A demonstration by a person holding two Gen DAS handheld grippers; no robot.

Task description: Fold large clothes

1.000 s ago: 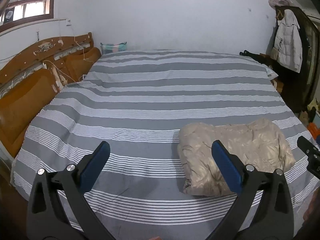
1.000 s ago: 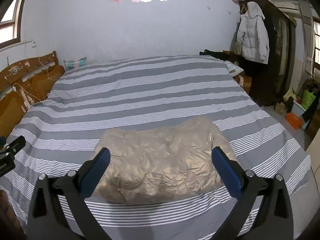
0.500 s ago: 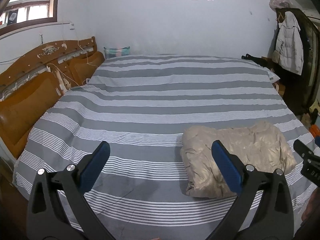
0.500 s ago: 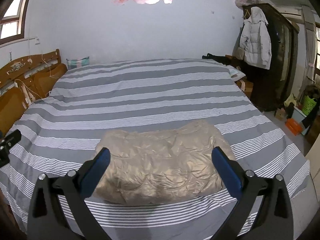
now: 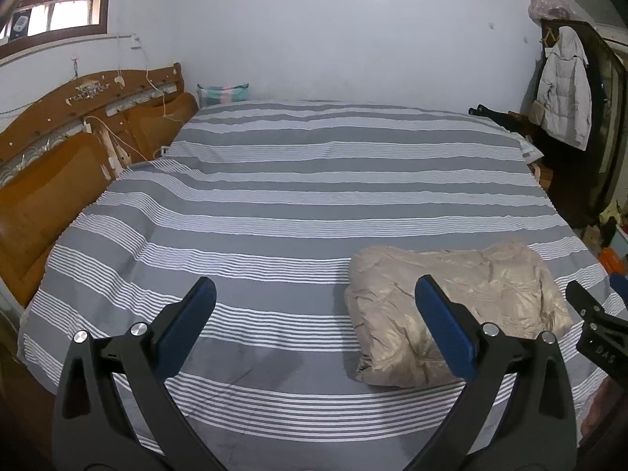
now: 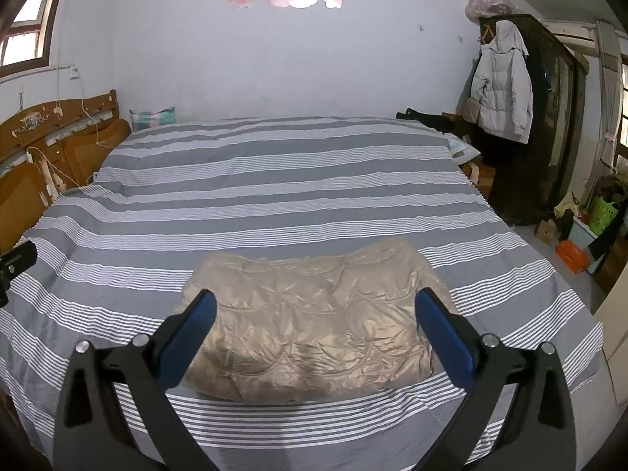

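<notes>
A beige quilted jacket [image 6: 314, 314] lies folded into a compact rectangle on the grey-and-white striped bed [image 6: 274, 196], near the front edge. In the left wrist view the jacket [image 5: 471, 298] lies at the lower right. My right gripper [image 6: 314, 310] is open and empty, held above the jacket with its blue pads apart. My left gripper [image 5: 314, 302] is open and empty, held over bare bedcover left of the jacket. The right gripper's tip shows at the left wrist view's right edge [image 5: 588, 310].
A wooden headboard [image 5: 59, 149] runs along the bed's left side. A dark wardrobe [image 6: 549, 117] with a pale puffer coat [image 6: 502, 86] hanging on it stands at the right. Boxes and a green basket [image 6: 604, 212] sit on the floor at the right.
Both grippers have pulled back and risen a little from the bed, so the folded jacket looks slightly farther away. The jacket has not moved.
</notes>
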